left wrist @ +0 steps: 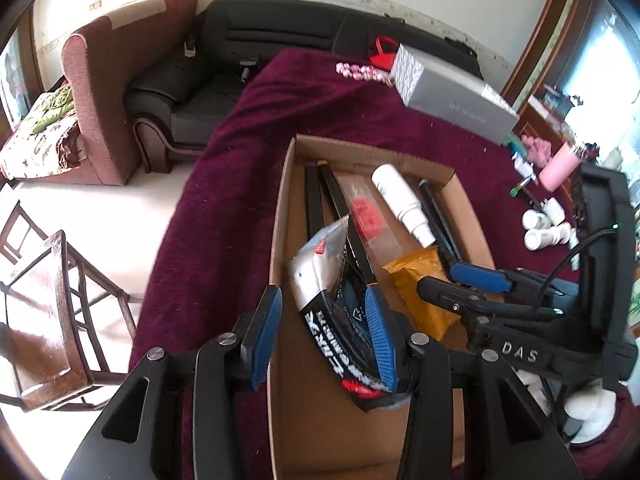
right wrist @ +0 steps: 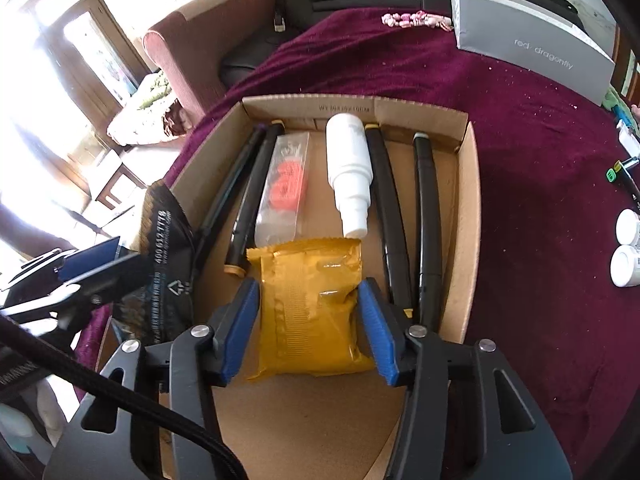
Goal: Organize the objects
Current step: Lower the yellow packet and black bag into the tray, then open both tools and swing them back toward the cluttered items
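Right wrist view shows the right gripper (right wrist: pixel 308 320) low inside the cardboard box (right wrist: pixel 468 216), its blue pads pressed against both sides of a yellow foil packet (right wrist: pixel 308 304) that lies on the box floor; it appears to be holding the packet, though whether it is placing or lifting cannot be told. Just ahead of the packet lie a white spray bottle (right wrist: pixel 350 172), a clear sachet with orange contents (right wrist: pixel 282 184) and several black pens (right wrist: pixel 426 216), all lined up lengthwise toward the far wall.

To its left, the left gripper (left wrist: pixel 326 330) stands spread wide astride the box's left wall, with a black and silver snack bag (left wrist: pixel 334 308) leaning against its right pad, not clamped.

Judging by this, the packing is well along but unfinished: bare cardboard remains near the gripper, while white jars (right wrist: pixel 628 248) and markers (right wrist: pixel 618 174) wait on the maroon-covered surface (right wrist: pixel 540 168) to the right. Farther off sit a grey shoebox (right wrist: pixel 532 40) and pink beads (right wrist: pixel 416 19). Box walls hem both grippers closely; open room lies upward and rightward.
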The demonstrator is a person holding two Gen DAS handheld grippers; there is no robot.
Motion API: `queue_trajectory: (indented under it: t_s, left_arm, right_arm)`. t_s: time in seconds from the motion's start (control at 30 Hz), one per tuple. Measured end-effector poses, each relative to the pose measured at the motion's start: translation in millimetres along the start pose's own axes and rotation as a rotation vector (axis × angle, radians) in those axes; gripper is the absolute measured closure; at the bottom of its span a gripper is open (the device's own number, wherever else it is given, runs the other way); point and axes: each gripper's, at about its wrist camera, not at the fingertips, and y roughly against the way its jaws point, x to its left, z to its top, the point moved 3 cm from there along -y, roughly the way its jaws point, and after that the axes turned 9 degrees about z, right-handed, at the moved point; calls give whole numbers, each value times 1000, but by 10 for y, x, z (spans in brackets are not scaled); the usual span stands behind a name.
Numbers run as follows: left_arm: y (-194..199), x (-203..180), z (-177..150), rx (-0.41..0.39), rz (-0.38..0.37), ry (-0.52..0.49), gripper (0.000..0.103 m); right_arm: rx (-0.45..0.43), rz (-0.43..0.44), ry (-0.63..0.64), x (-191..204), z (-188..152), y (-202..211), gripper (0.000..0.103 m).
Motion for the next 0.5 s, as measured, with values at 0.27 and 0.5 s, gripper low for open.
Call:
queue_trajectory:
  t_s: [0.27, 0.5]
  left_arm:
    - [403, 233, -92, -69, -74, 136, 58]
    - [578, 88, -173, -84, -195, 223, 51]
  right_arm:
    - [-80, 52, -40, -90, -20, 349, 49]
    - [-160, 46, -94, -368, -155, 745, 43]
